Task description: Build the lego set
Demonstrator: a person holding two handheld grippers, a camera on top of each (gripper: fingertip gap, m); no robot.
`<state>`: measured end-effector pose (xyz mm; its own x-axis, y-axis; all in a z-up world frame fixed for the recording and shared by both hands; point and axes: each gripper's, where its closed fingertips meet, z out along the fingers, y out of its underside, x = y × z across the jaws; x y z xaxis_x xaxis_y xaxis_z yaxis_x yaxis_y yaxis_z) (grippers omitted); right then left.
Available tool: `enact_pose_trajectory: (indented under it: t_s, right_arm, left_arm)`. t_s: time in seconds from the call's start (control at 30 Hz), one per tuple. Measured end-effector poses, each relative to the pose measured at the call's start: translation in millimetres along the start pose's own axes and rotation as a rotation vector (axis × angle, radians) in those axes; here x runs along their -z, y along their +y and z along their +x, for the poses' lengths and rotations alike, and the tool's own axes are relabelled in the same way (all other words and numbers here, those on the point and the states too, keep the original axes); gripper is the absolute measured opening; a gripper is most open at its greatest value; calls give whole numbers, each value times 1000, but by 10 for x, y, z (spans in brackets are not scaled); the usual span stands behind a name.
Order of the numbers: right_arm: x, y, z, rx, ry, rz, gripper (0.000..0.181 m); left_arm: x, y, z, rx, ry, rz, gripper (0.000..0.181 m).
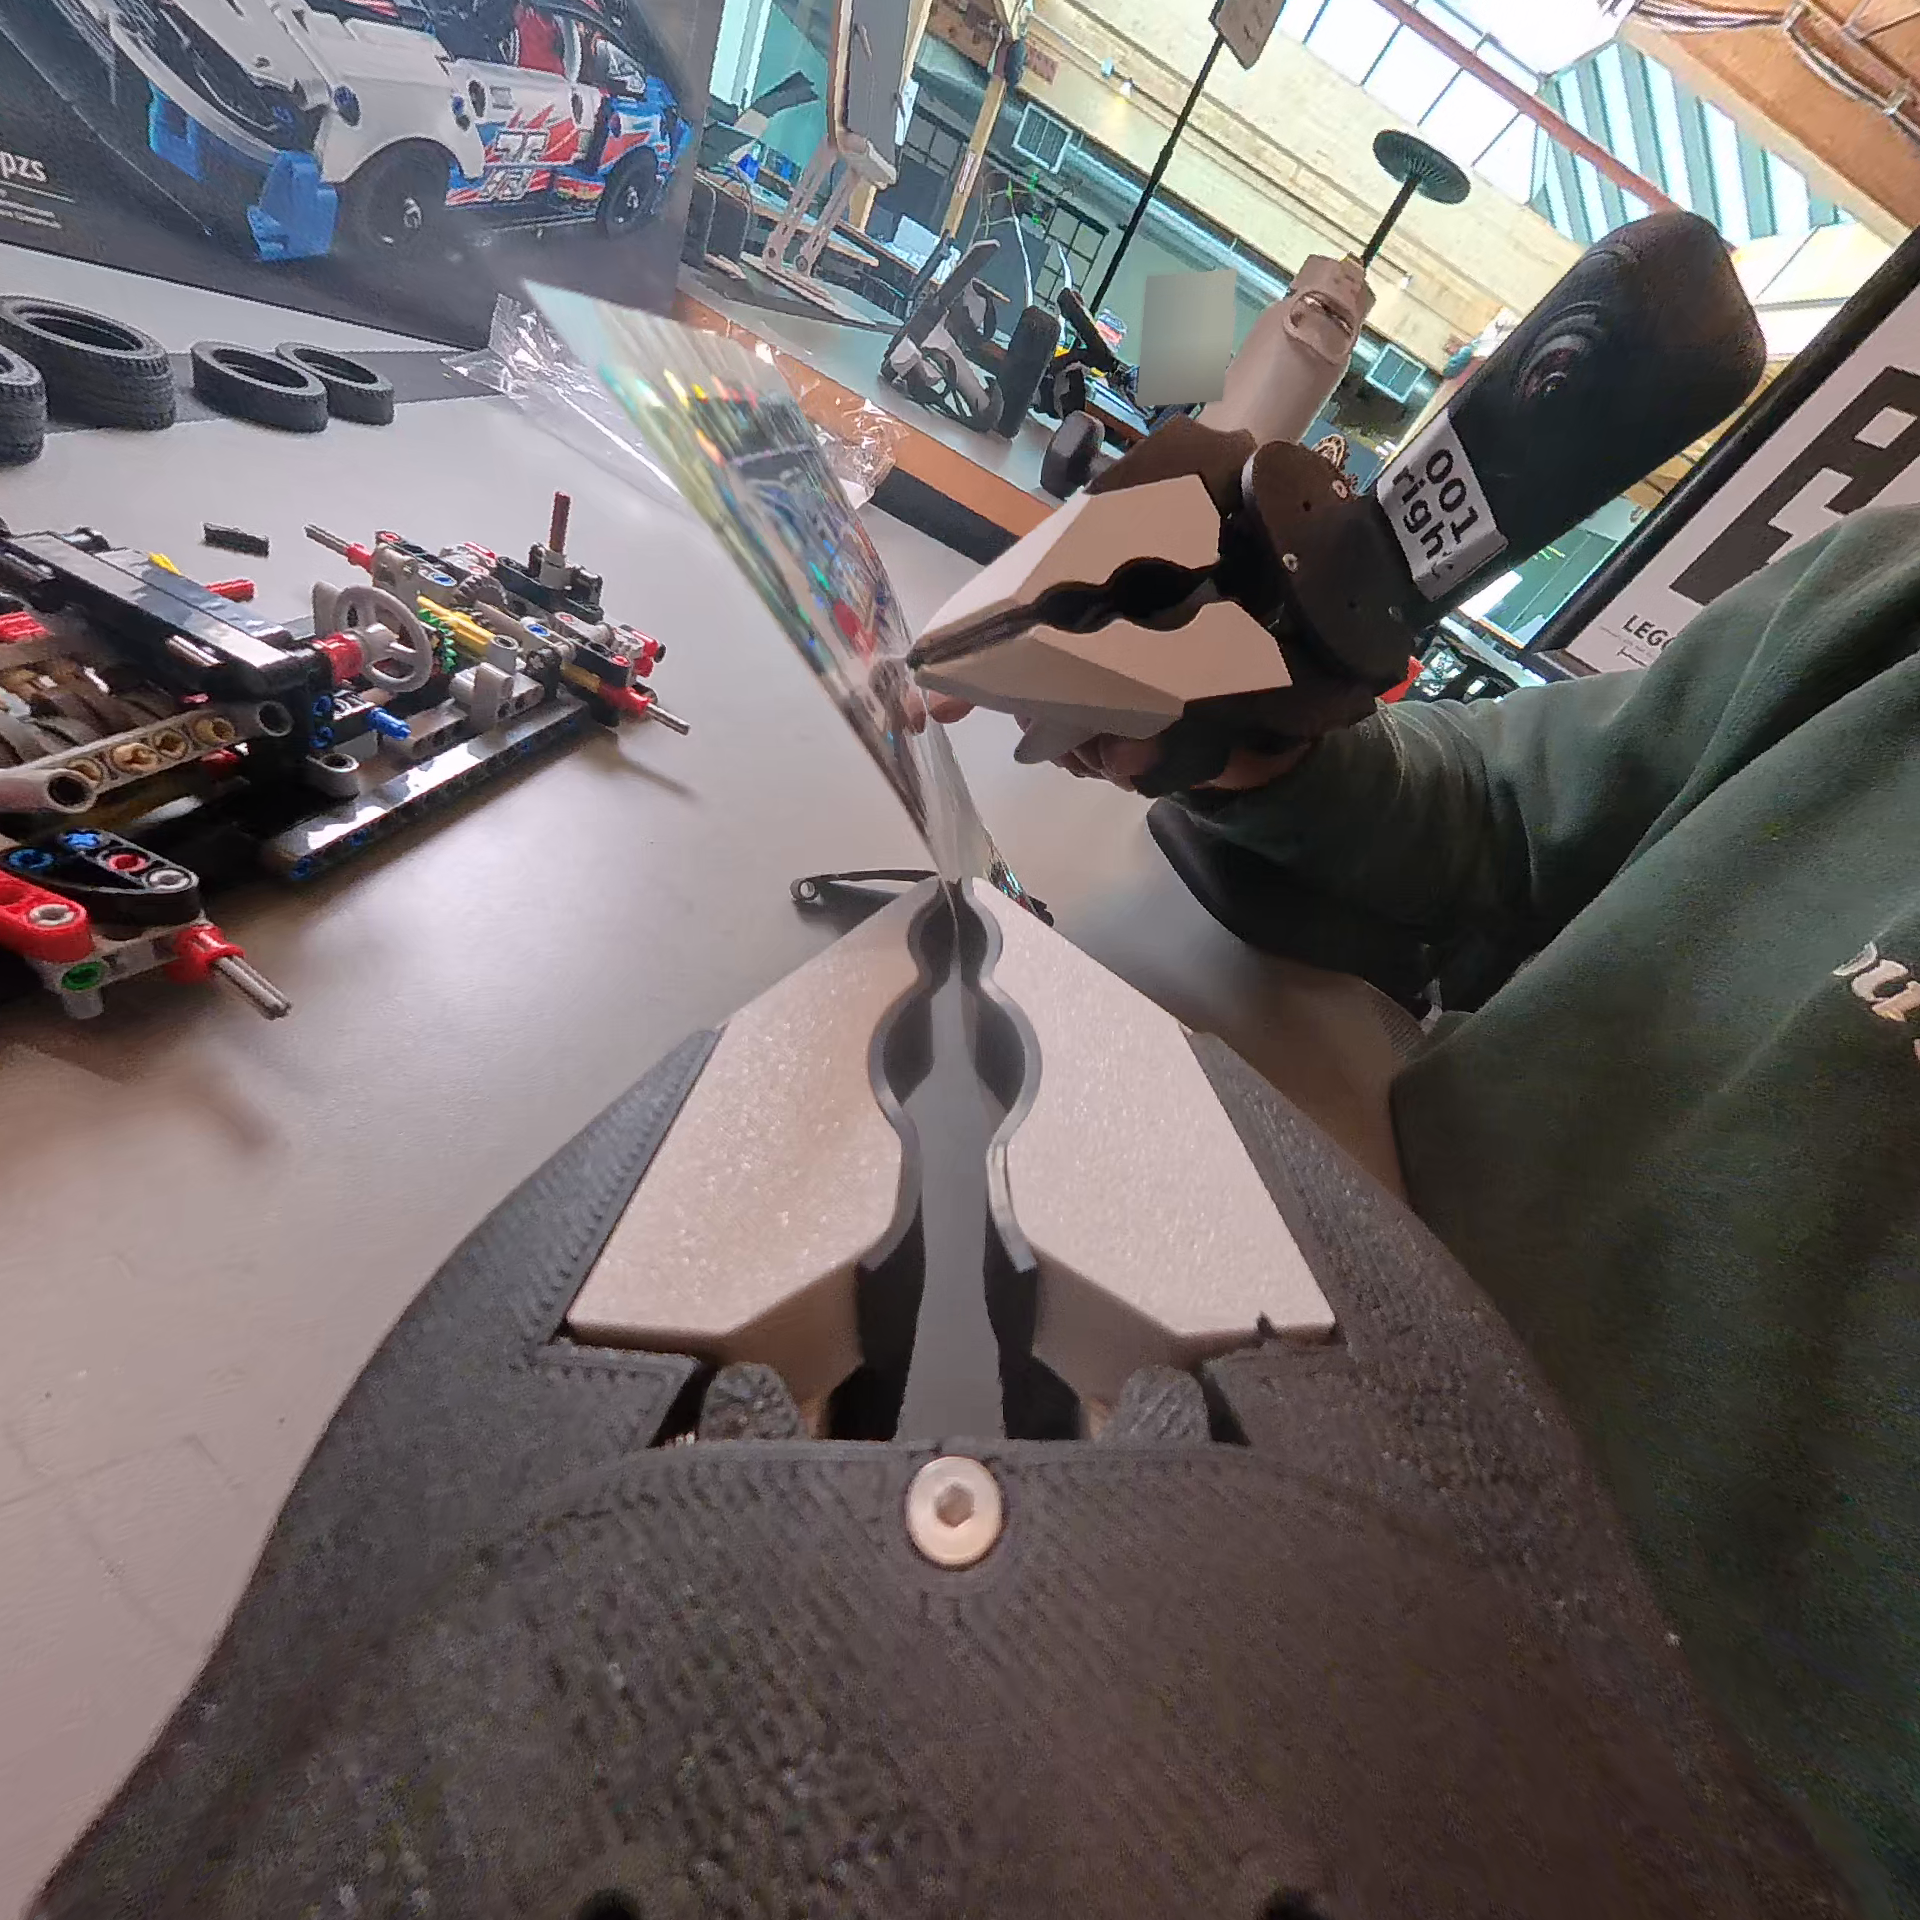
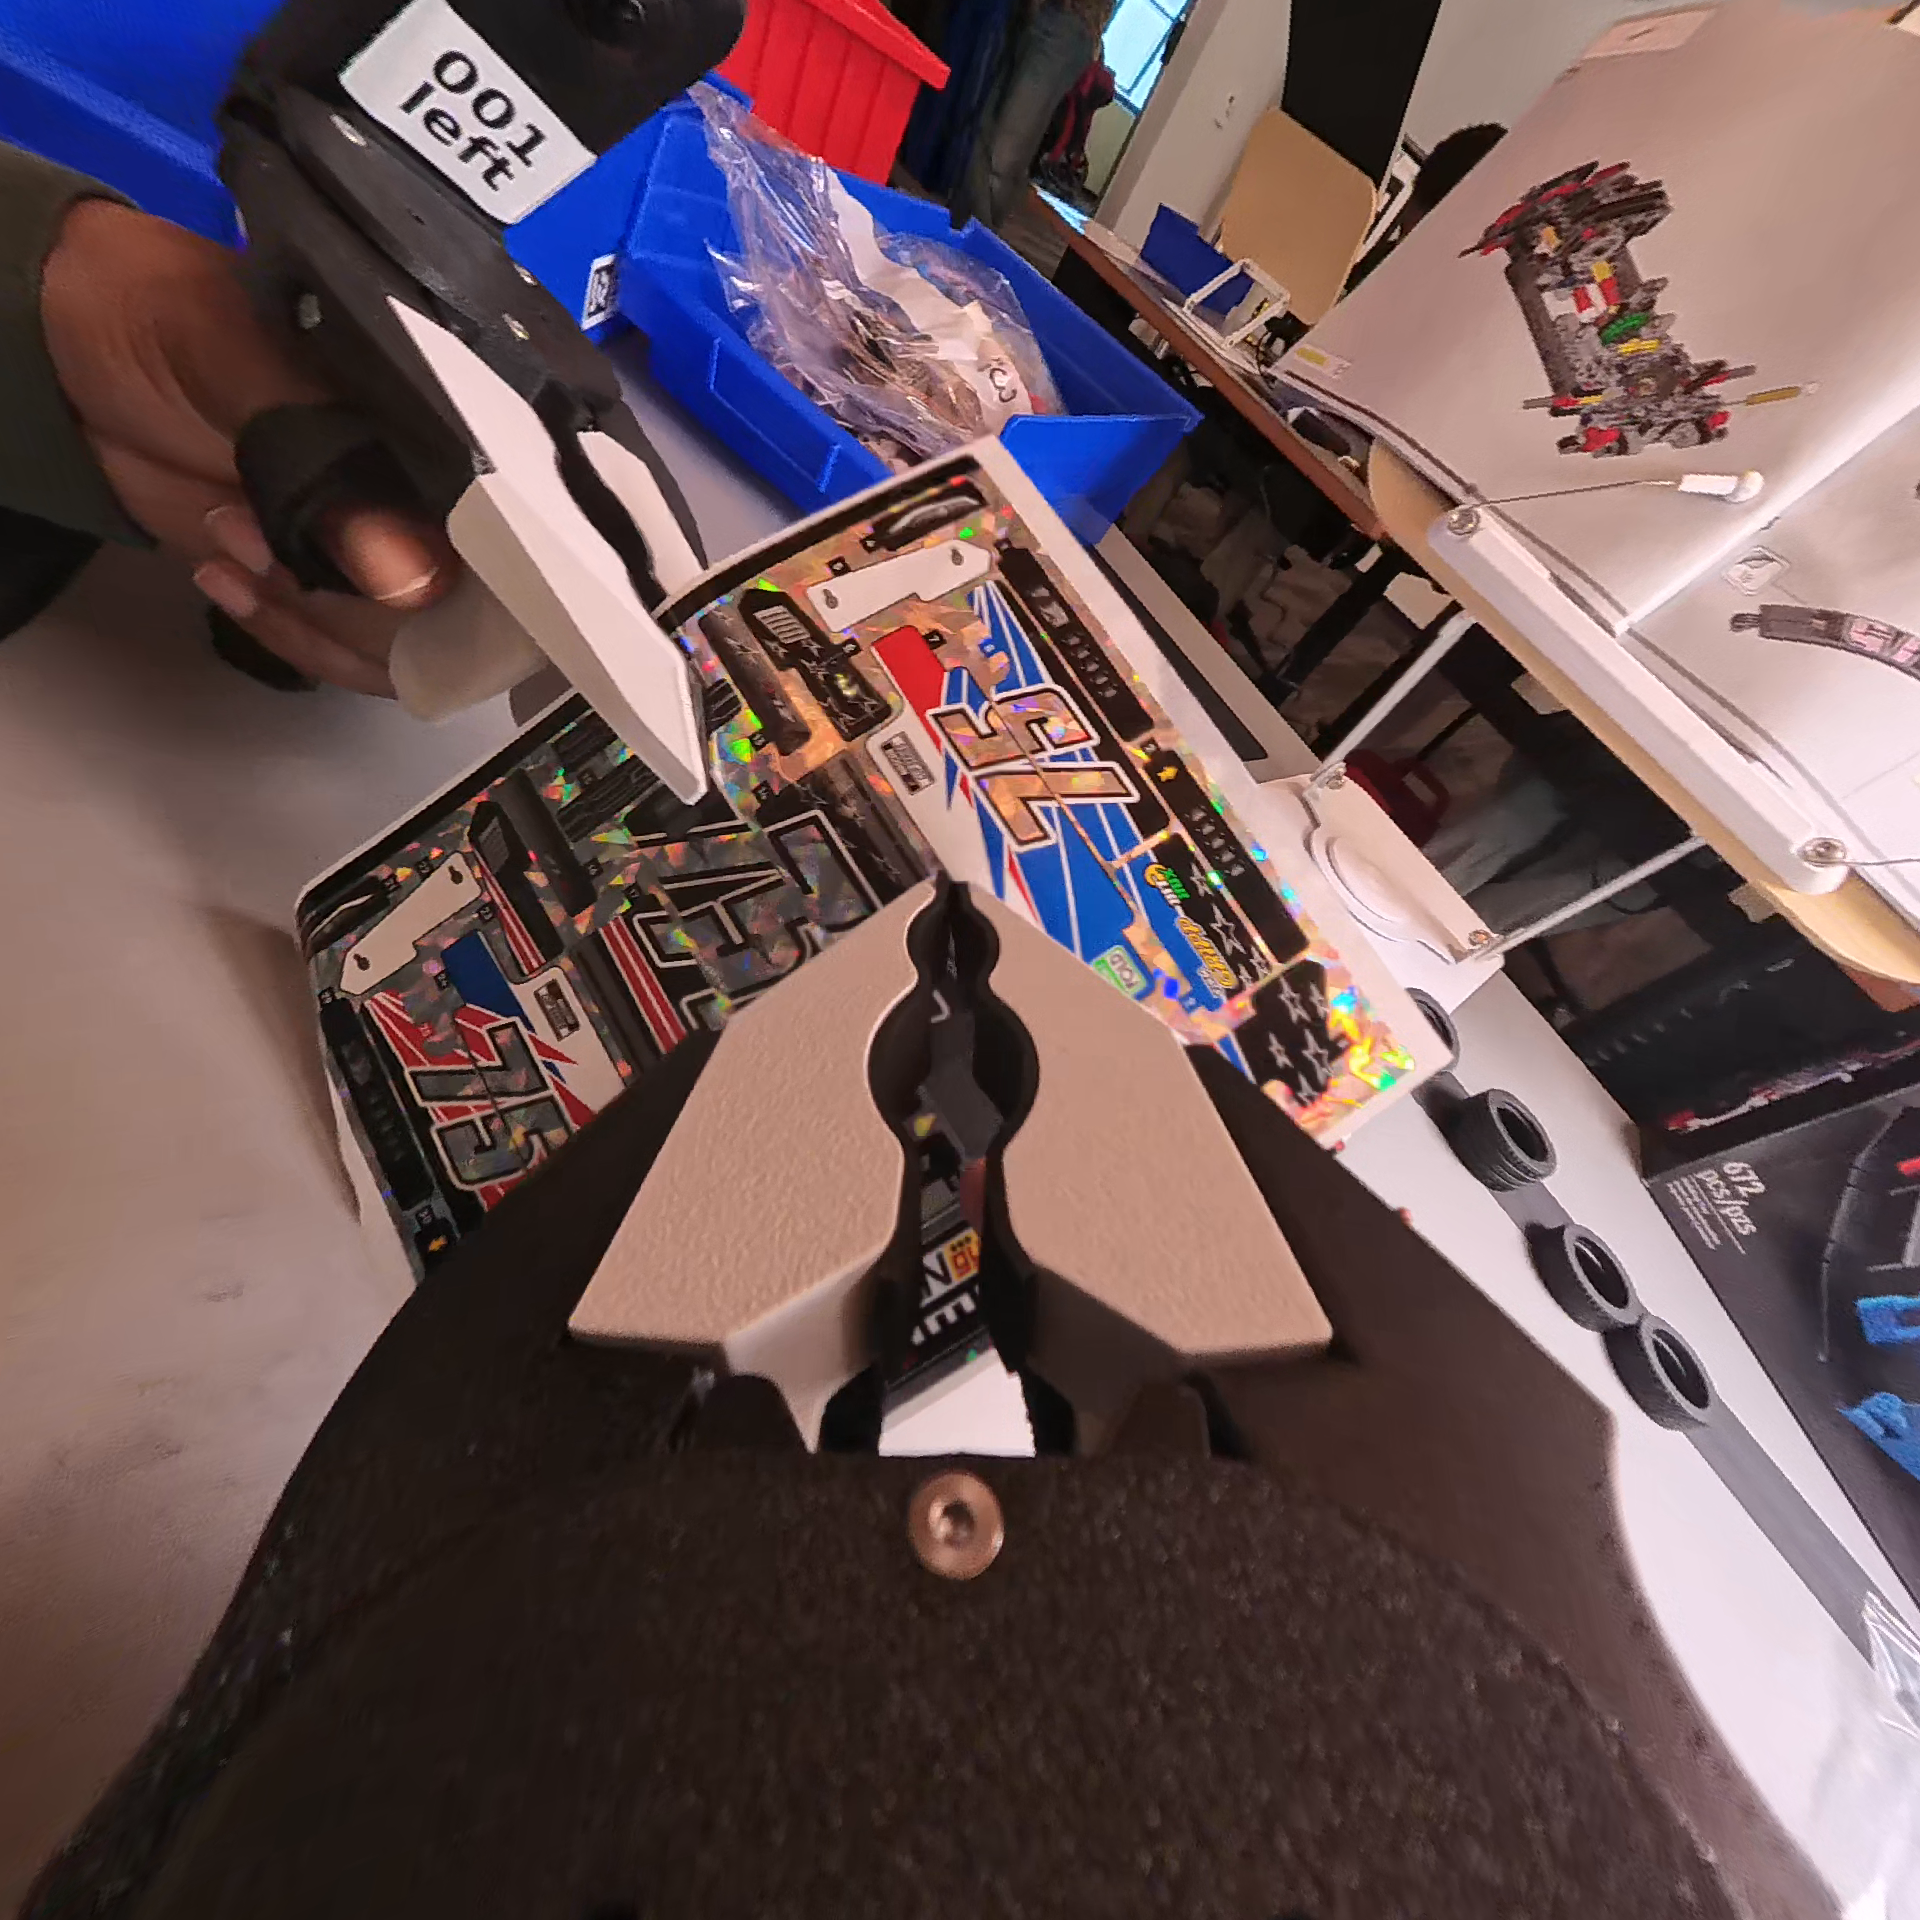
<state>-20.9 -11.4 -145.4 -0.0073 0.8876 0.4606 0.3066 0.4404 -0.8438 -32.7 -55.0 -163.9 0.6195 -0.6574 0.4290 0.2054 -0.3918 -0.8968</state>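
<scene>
Both grippers pinch the same holographic sticker sheet [image 2: 935, 748] and hold it in the air above the grey table [image 1: 520, 1039]. The left gripper [image 1: 954, 896] has its jaws closed on one edge of the sheet. The right gripper [image 2: 951, 896] is likewise clamped on the sheet, which runs back between its jaws.

The main risk, as I judge it, is the sheet itself: it is thin and already bowed between the 2 grips, so pulling the grippers apart or twisting them against each other could crease or tear it. A loose pinch would let it slip and drop toward the table. Peeling 1 small decal with such broad fingertips could also lift a neighbouring decal or fold a corner.

The left wrist view sees the sheet nearly edge-on, and alone shows the partly built Technic chassis [image 1: 343, 675] lying on the table, well apart from the sheet, with loose black tyres [image 1: 260, 384] near the set box [image 1: 343, 135]. The right wrist view alone shows the printed face of the sheet, a blue parts bin [image 2: 914, 343] holding plastic bags, and the open instruction booklet [image 2: 1621, 343] on a stand.
</scene>
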Motion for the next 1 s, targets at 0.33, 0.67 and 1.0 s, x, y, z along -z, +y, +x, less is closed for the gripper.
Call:
enact_pose_trajectory:
  t_s: [0.33, 0.67, 1.0]
  right_arm:
    - [-59, -69, -202, 6, -46, 20, 0]
    - [-108, -57, -460, 24, -121, 14, 0]
    - [-136, 25, -590, 20, -172, -11, 0]
  left_arm:
    - [-8, 9, 4, 3, 4, -3, 0]
    - [35, -56, -54, 100, 13, 48, 0]
    - [44, -44, -123, 147, -8, 48, 0]
